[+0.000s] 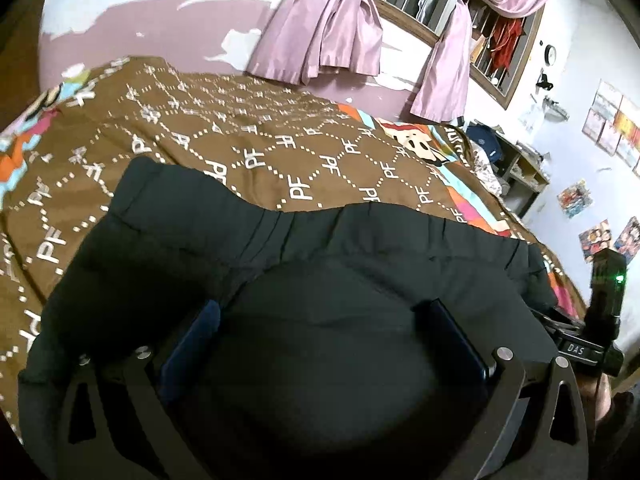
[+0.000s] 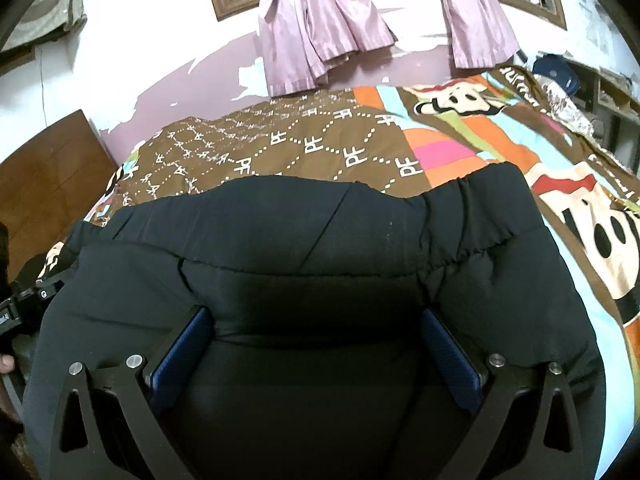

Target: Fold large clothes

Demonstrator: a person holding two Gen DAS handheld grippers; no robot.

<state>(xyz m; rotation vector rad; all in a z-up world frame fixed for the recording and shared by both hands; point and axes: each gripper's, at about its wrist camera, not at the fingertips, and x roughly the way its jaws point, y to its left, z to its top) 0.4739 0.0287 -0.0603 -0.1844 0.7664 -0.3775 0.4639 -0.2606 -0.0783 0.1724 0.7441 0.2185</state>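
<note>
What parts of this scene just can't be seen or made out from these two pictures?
- Black garment: its near part runs off the bottom edge in both views, so its type and full shape are unclear.
- Bedspread: hidden under the garment in both views.
- Left gripper and right gripper: fingers wide apart, but dark cloth hides whether the pads touch it.
- Wall pictures: too small, left view.

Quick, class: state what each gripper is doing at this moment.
Left gripper: open, fingers spread wide over the black garment, holding nothing.
Right gripper: open, fingers spread wide over the same garment, holding nothing.
</note>
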